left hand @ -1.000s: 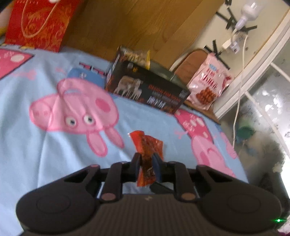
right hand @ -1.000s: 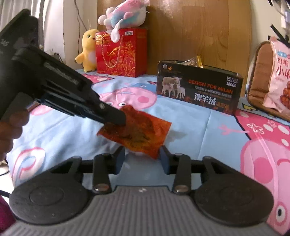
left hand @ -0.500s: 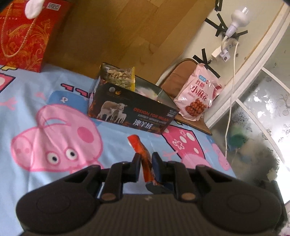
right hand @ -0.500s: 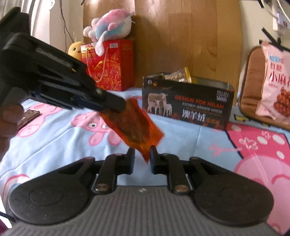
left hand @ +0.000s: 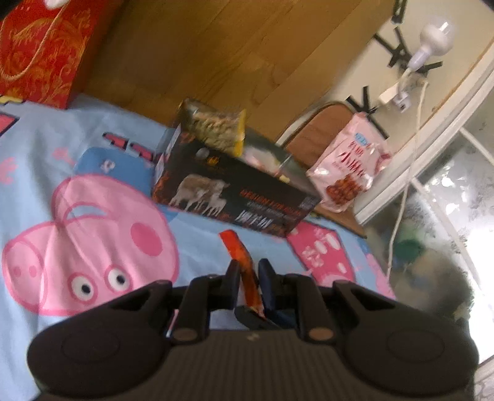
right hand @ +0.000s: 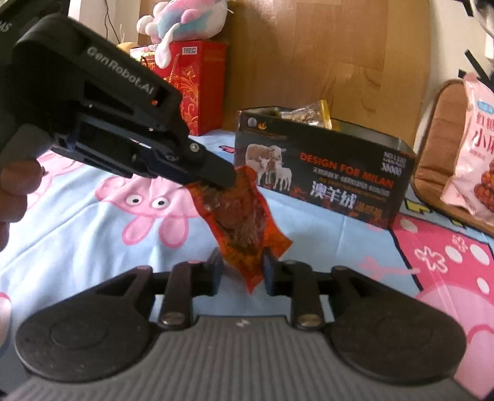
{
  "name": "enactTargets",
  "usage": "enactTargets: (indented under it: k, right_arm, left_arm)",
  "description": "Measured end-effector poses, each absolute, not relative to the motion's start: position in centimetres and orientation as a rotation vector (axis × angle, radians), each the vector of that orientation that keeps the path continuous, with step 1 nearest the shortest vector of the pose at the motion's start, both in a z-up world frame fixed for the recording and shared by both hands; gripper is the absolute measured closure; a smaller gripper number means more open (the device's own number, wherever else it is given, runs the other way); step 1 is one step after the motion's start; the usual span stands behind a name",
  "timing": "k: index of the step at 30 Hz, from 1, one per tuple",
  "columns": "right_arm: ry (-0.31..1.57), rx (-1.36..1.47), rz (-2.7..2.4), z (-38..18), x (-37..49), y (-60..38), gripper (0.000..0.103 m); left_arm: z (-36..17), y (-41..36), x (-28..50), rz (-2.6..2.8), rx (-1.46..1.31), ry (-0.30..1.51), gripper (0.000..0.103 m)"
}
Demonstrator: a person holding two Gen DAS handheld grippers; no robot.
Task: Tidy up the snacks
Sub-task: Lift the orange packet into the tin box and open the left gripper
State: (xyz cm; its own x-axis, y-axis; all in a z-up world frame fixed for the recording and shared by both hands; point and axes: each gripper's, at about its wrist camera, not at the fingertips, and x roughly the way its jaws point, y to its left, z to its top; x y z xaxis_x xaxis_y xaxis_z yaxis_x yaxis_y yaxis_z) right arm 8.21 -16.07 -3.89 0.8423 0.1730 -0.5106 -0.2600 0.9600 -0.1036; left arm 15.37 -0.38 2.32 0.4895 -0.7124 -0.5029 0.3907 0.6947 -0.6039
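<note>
Cartoon-pig bedding [right hand: 77, 234] in pale blue and pink spreads under both tools, with a wooden headboard [right hand: 339, 55] behind. Above it, the left gripper [right hand: 230, 182] pinches the upper corner of a red snack packet [right hand: 244, 225], and the right gripper [right hand: 242, 271] has its jaws drawn in on the packet's lower corner, so the packet hangs in the air between the two. From the left wrist camera the packet [left hand: 239, 256] shows edge-on between that gripper's fingers [left hand: 232, 274]. Beyond stands an open black box [right hand: 324, 172] printed with sheep, a snack bag [right hand: 308, 114] sticking out of it. Further right a pink snack bag [right hand: 475, 160] leans on a brown chair [right hand: 438, 135]. A red gift bag [right hand: 197, 83] with a plush toy [right hand: 185, 21] on top stands at the headboard.
</note>
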Motion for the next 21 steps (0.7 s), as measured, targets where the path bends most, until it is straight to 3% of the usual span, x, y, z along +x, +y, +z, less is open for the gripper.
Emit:
enactTargets:
  k: [9,11,14,21]
  right_arm:
    - [0.24,-0.343,0.065,1.2,10.4,-17.1,0.086]
    - [0.22,-0.432,0.006,1.5,13.1,-17.5,0.085]
    - [0.294,-0.496,-0.085,0.7,16.4,-18.3,0.065]
    - [0.292,-0.193,-0.007,1.1,9.2,-21.4,0.057]
  left_arm:
    - [9.4,-3.7,19.1,-0.748,-0.349,0.608,0.086]
    - [9.5,-5.3,21.4,-0.701,-0.303,0.604,0.076]
    - [7.6,-7.4,24.1,-0.554,-0.21,0.673,0.074]
    - [5.7,-3.2,19.9,-0.472,-0.203,0.614,0.071]
